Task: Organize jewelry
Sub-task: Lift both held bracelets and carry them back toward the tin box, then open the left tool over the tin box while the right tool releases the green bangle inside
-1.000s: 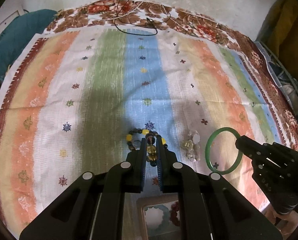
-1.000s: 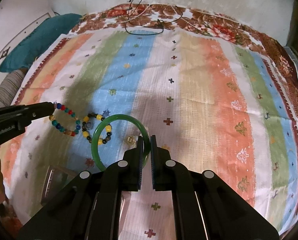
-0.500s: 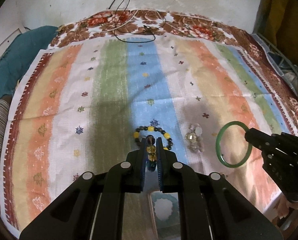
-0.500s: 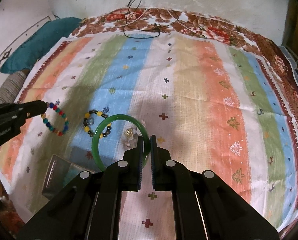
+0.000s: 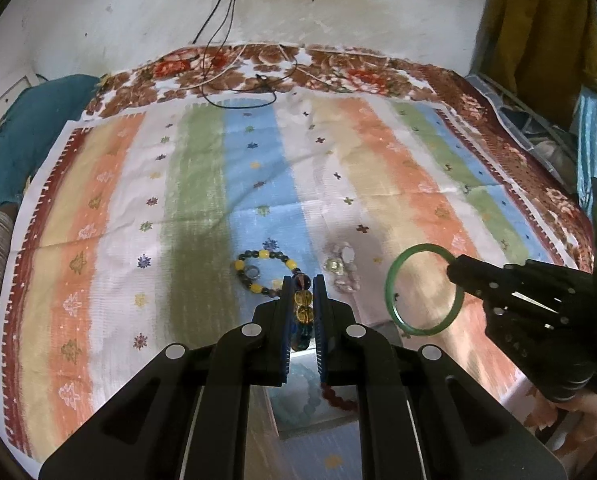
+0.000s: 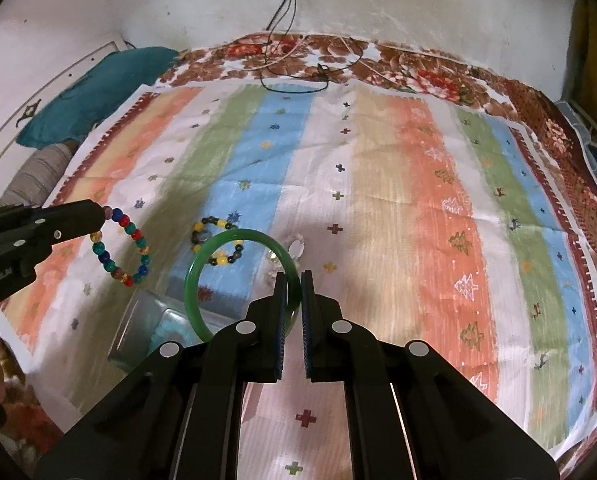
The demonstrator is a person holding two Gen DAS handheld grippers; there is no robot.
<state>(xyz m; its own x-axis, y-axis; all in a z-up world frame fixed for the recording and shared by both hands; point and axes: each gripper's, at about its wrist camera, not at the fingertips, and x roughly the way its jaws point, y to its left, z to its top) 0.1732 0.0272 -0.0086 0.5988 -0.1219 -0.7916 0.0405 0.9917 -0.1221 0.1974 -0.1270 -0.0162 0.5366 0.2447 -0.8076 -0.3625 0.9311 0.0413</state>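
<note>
- L gripper was pinching a multicolour bead bracelet; amber/blue beads showed between the fingers at lower centre of the left wrist view. In the right wrist view the loop hung free at mid-left, clear of the cloth.
- R gripper was pinching the green bangle on its rim, fingers pressed on it, ring standing up at lower centre of that view.
- Clear tray/box sat on the striped cloth at lower left of the right wrist view, w/ pale blue beads inside; left wrist view also showed dark red beads in it, low centre.
- Still on the cloth, mid-frame: black/yellow bead bracelet w/ a ring inside its loop, plus a pale crystal piece just beside it.
- Step, my read: carry both held pieces to the tray and drop them in.
- To do it well: keep both grips tight, bring each piece over a free part of the tray, lower before letting go so beads don't bounce out; go one at a time so the grippers don't clash.
- Risk: bead loop swings, could snag the tray wall or the bangle.
</note>
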